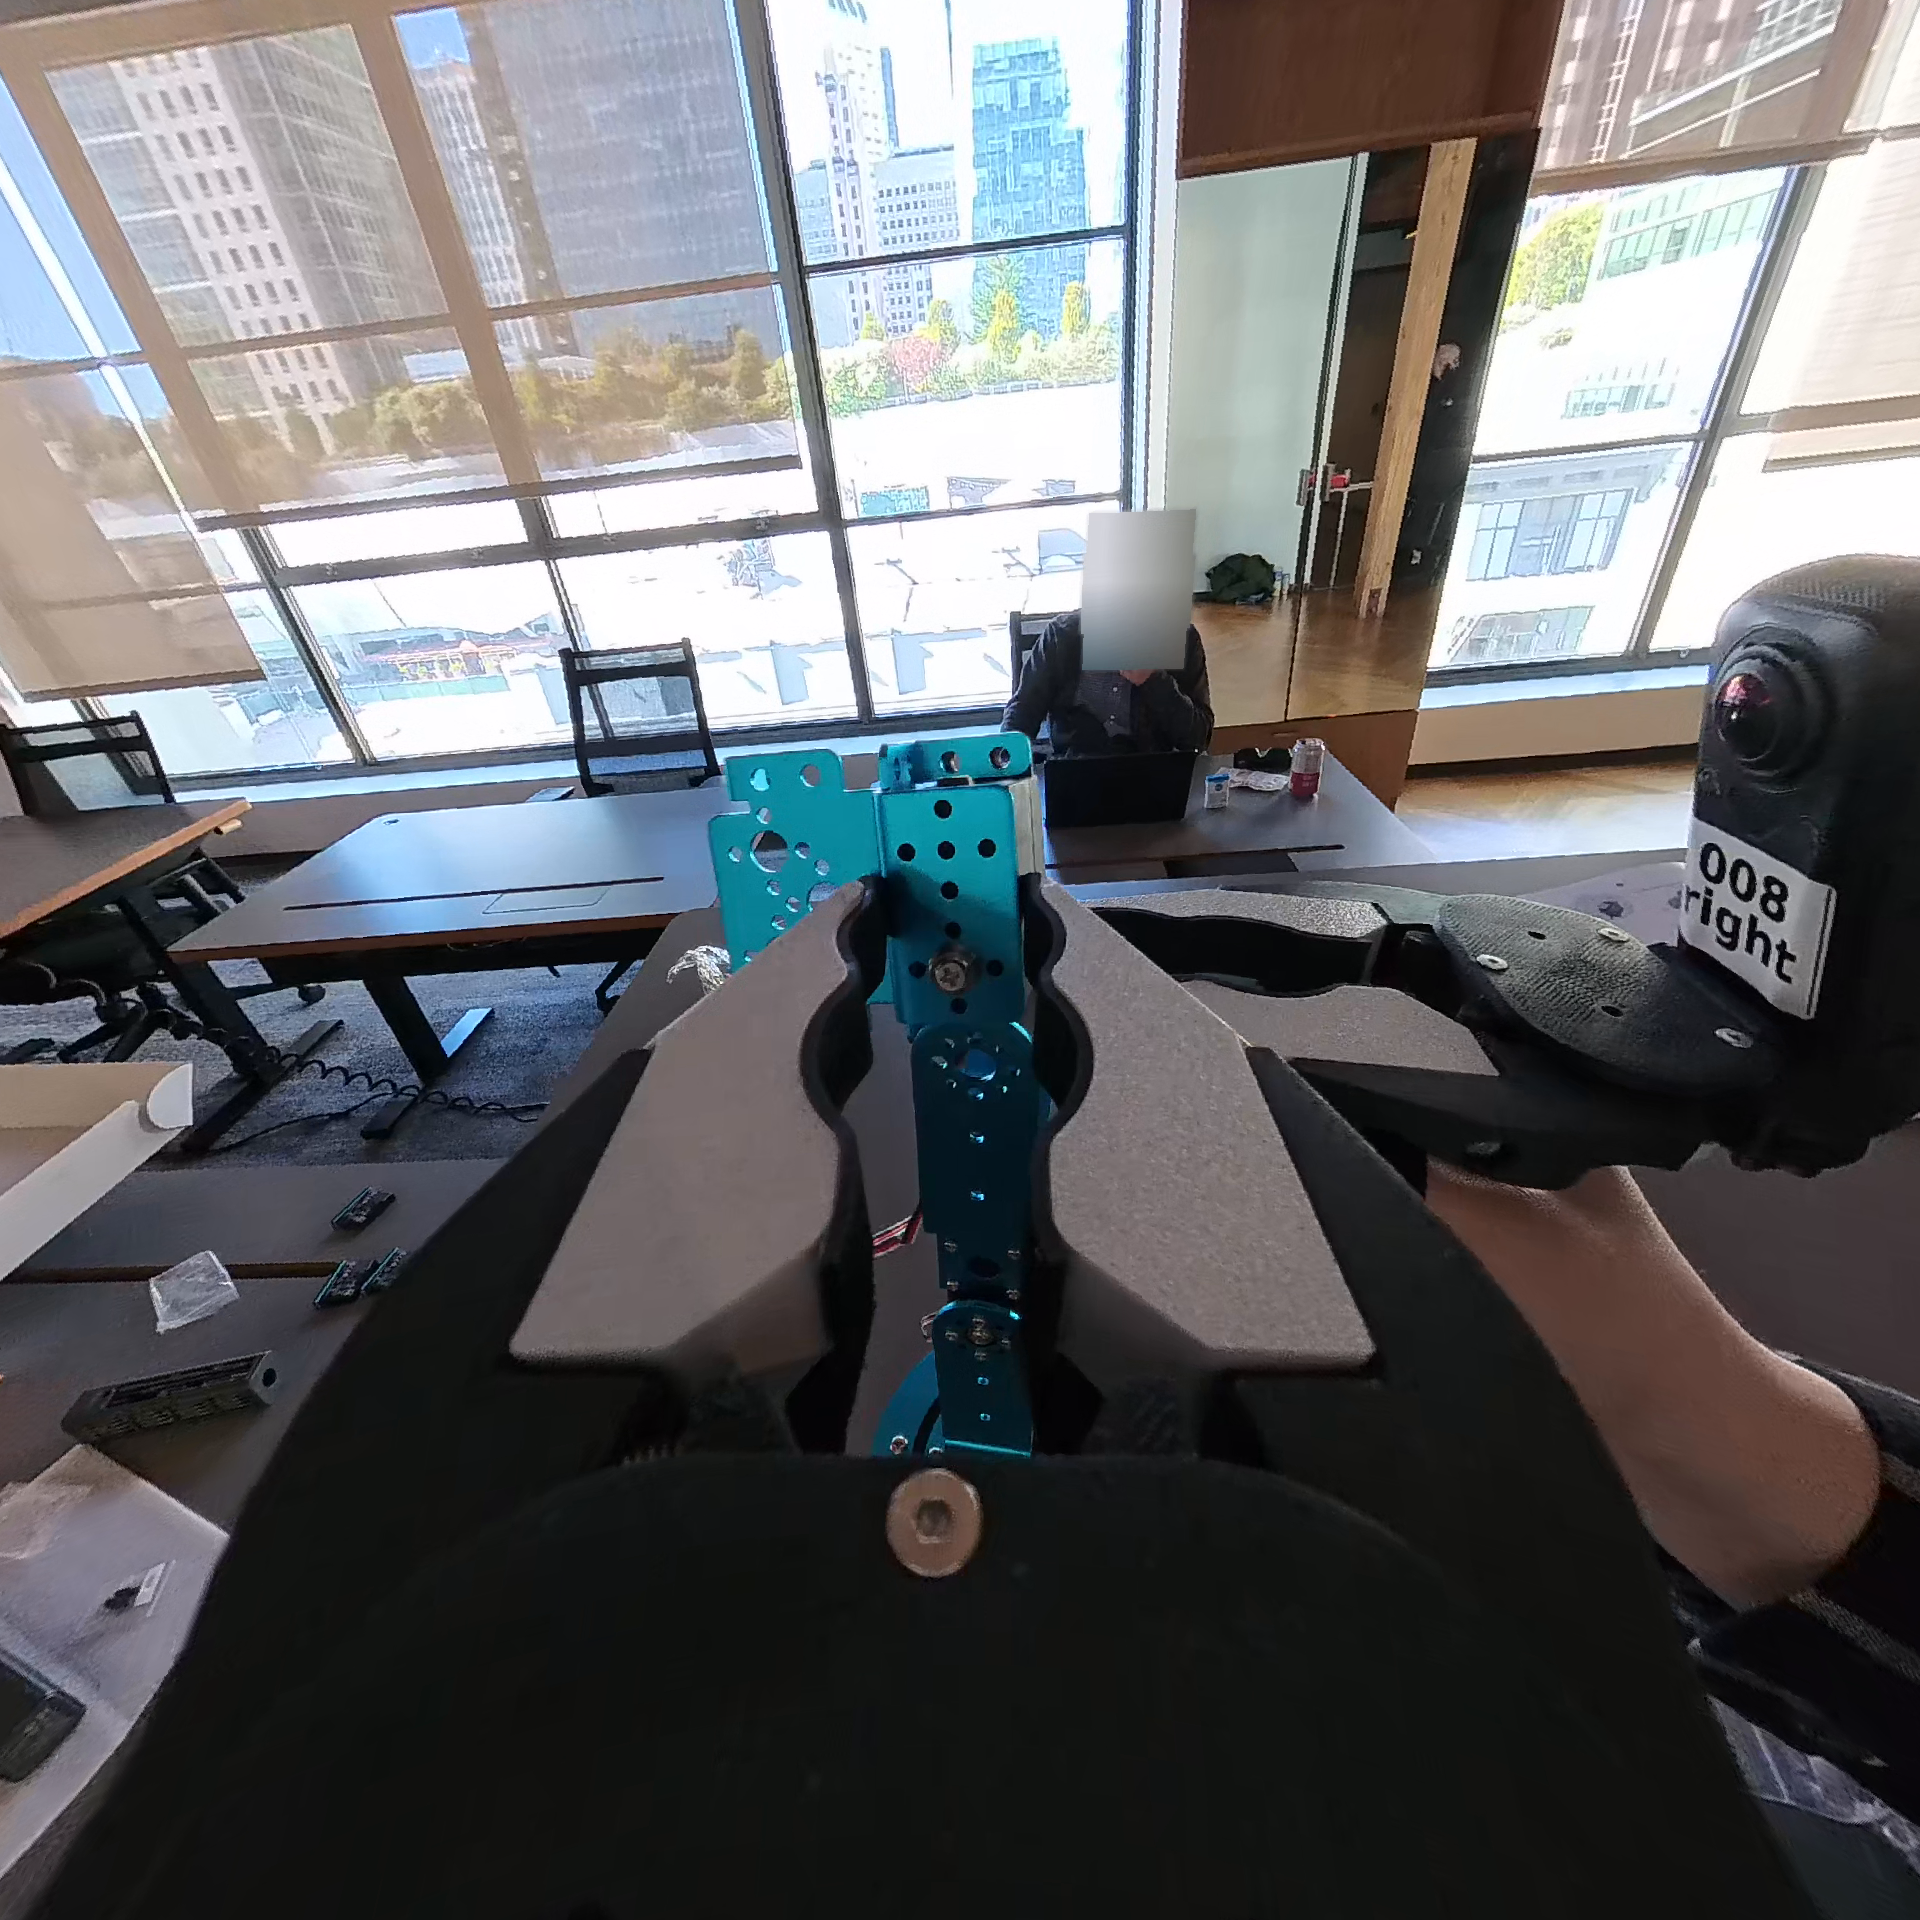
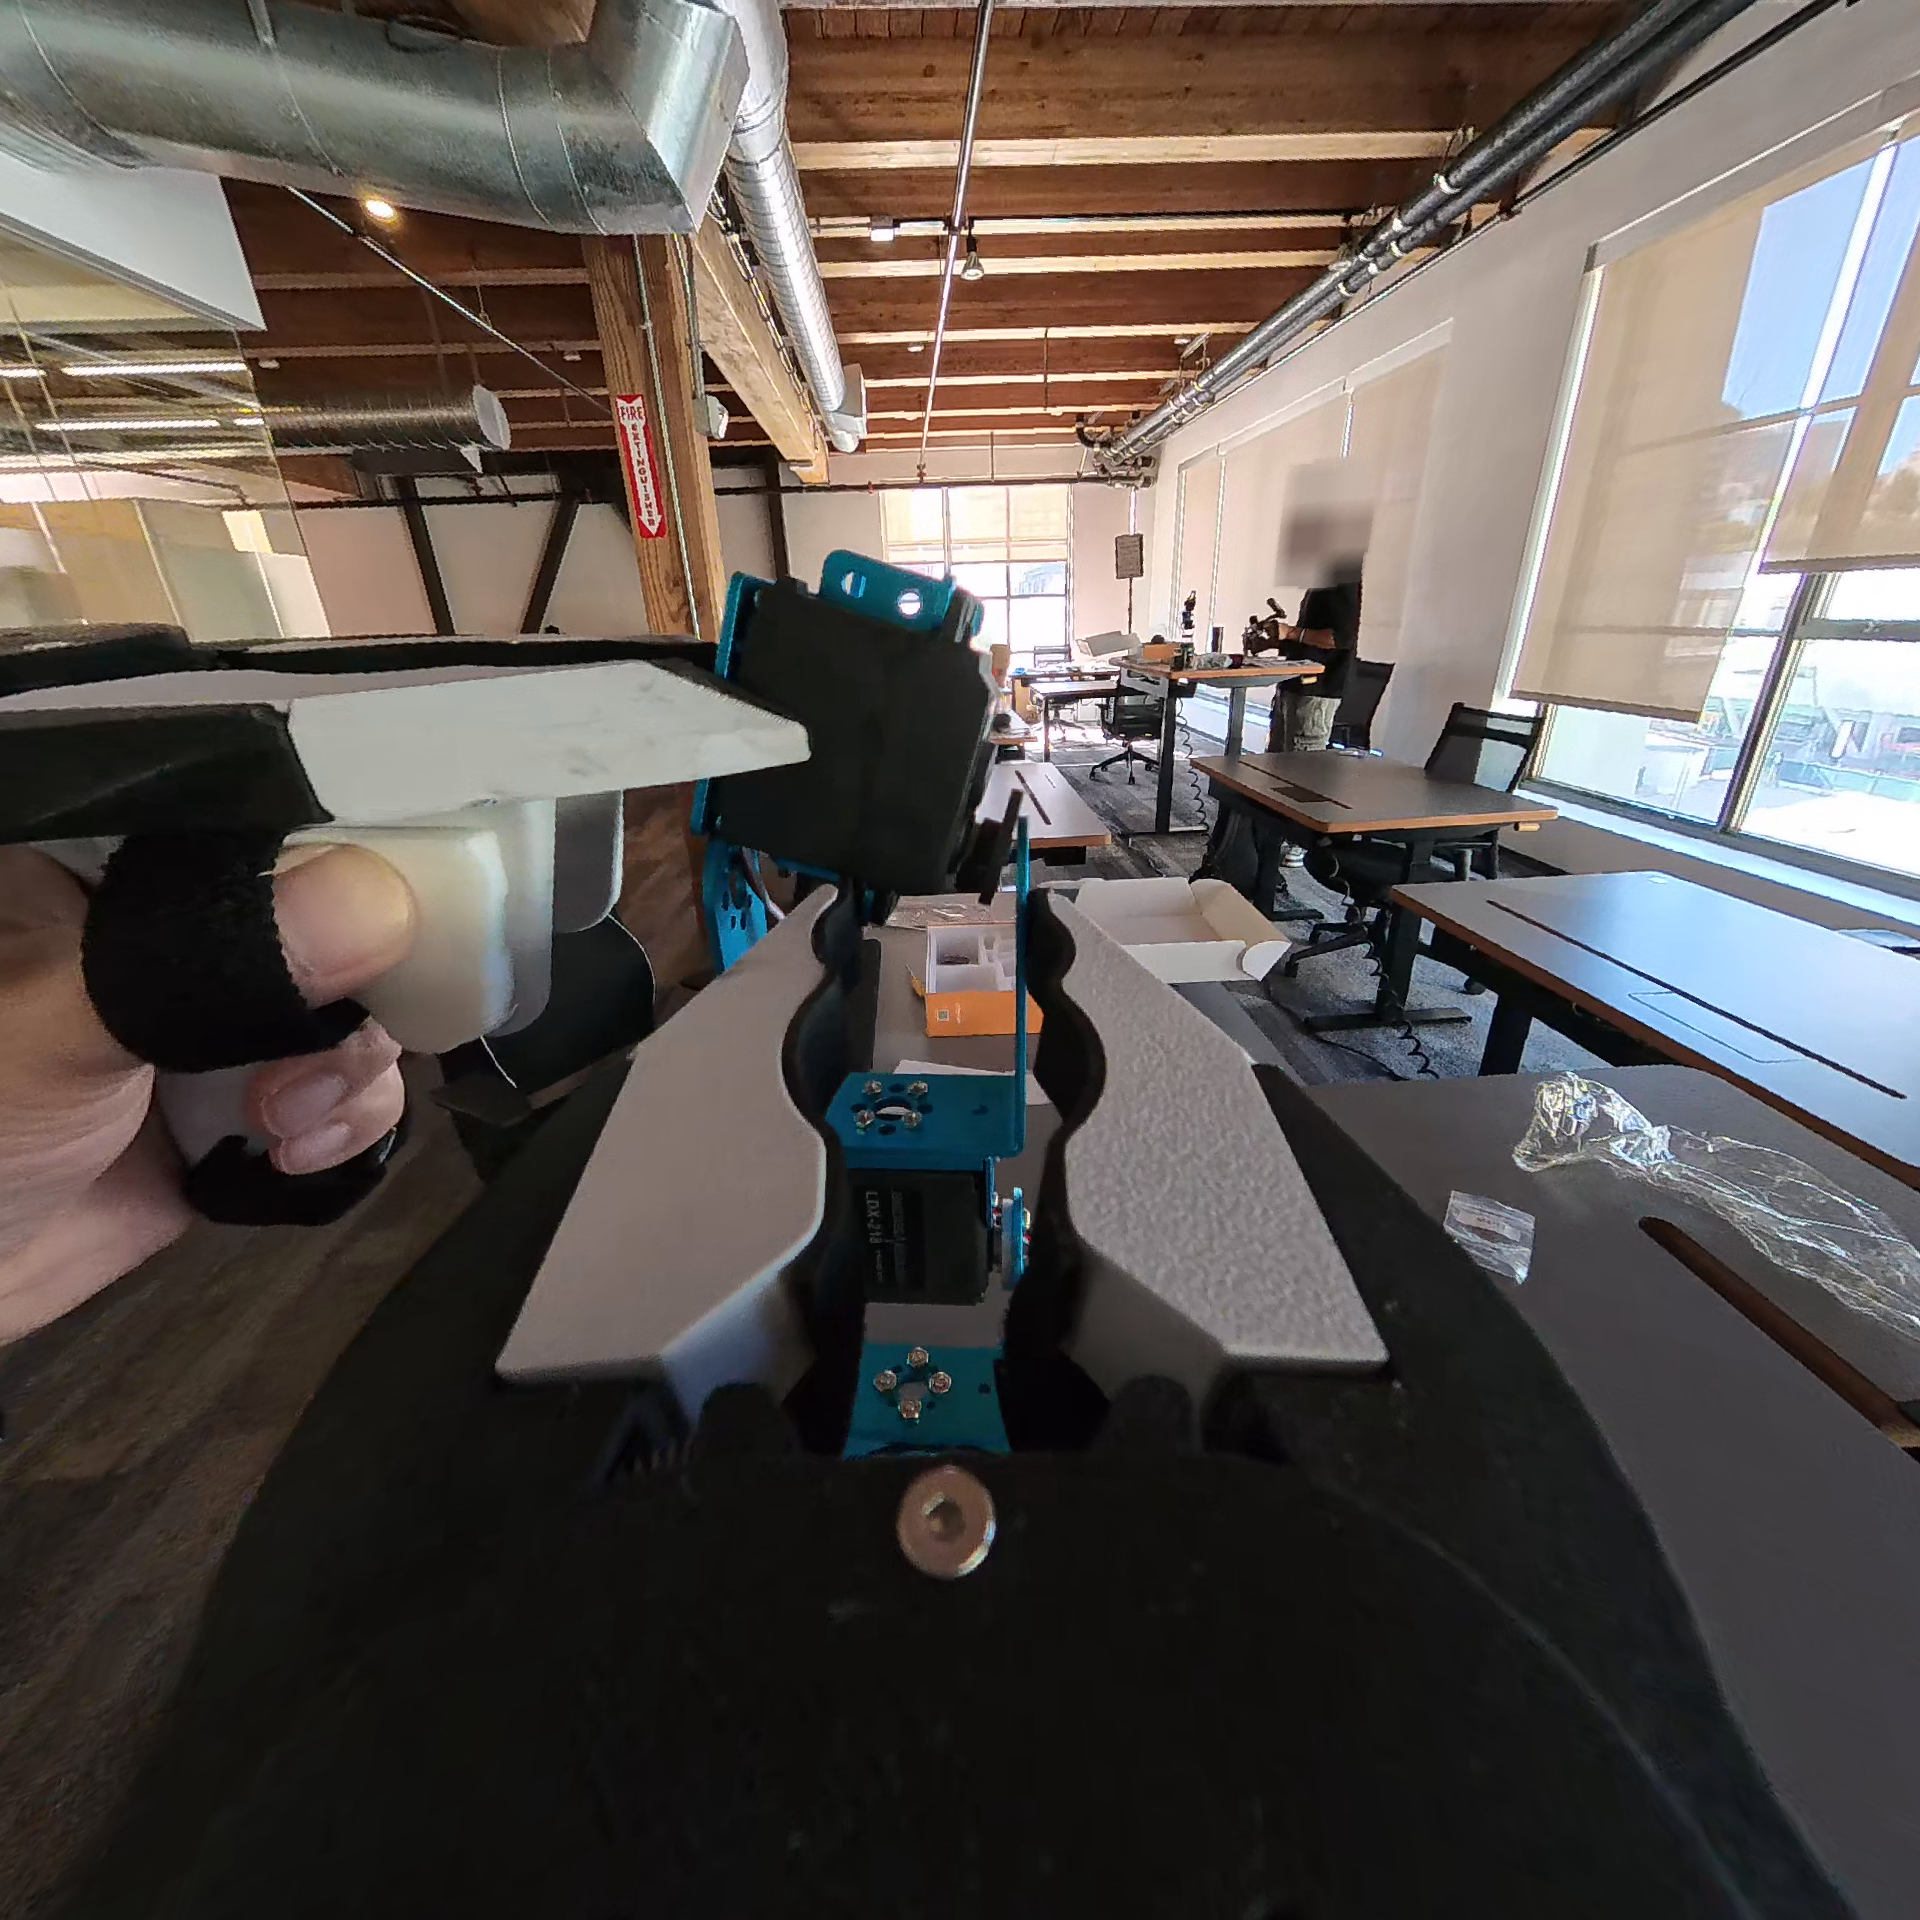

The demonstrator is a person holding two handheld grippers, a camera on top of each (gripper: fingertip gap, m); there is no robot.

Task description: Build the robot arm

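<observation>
A blue metal bracket assembly (image 1: 945, 852) with black servos stands upright between both grippers. My left gripper (image 1: 951, 904) is shut on its upper perforated bracket, with lower blue links running down between the fingers. My right gripper (image 2: 935, 914) is shut on the same assembly (image 2: 914, 1122), just below a black servo (image 2: 862, 727). In the left wrist view the right gripper (image 1: 1143, 966) reaches in from the right, held by a hand. In the right wrist view the left gripper's white finger (image 2: 623, 727) comes in from the left against the black servo.
The dark table (image 2: 1558, 1455) carries crumpled clear wrap (image 2: 1714, 1174), a small bag (image 2: 1491, 1231), an orange box (image 2: 971, 997) and a white carton (image 2: 1174, 925). Small boards (image 1: 358, 1273) and a black part (image 1: 171, 1392) lie at left. A person (image 1: 1112, 707) sits behind; another (image 2: 1314, 665) stands far off. My left and right fingertips are right by each other.
</observation>
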